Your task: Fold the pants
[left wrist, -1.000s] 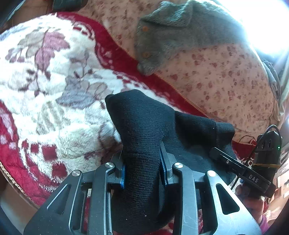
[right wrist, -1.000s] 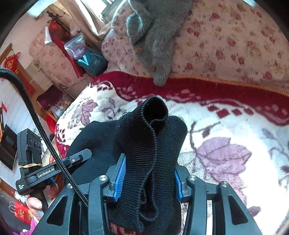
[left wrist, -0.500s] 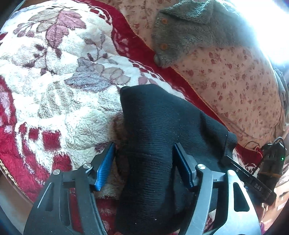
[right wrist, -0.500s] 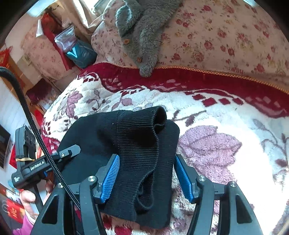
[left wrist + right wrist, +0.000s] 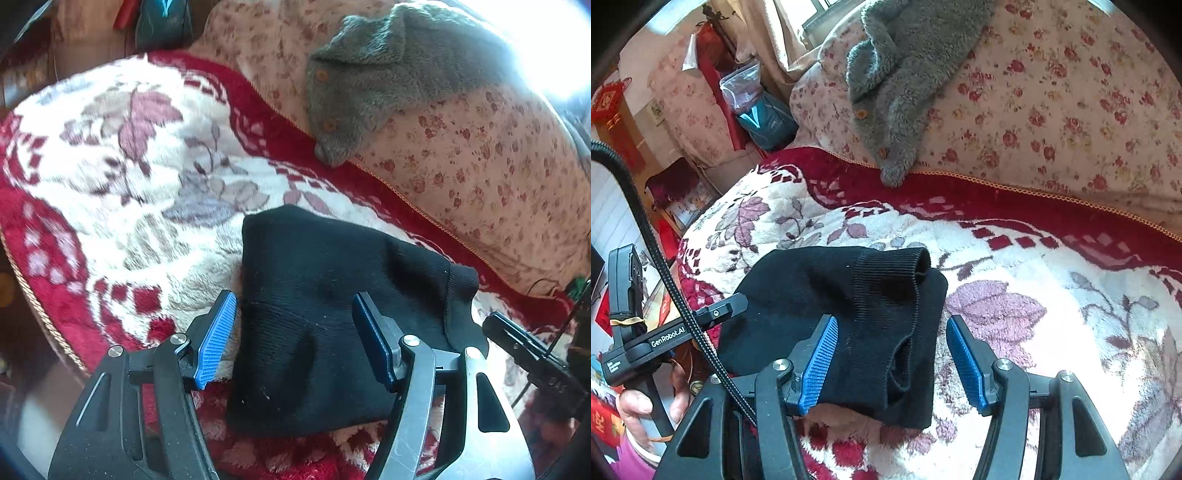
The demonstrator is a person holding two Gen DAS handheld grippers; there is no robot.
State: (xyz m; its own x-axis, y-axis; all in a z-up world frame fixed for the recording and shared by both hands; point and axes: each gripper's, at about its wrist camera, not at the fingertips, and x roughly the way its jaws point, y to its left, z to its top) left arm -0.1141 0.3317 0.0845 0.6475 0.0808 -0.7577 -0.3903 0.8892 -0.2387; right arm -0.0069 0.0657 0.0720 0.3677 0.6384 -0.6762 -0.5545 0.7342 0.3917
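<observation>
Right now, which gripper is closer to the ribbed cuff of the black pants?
Right. The right gripper straddles the ribbed cuff with jaws open; the left gripper straddles the plain folded end, the cuff off to its side.

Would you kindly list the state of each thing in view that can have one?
Pants: folded into a compact bundle, lying on the blanket, not gripped.
Left gripper: open, jaws either side of the pants.
Right gripper: open, pants between its jaws.
Grey garment: unfolded, draped over the floral quilt.
</observation>
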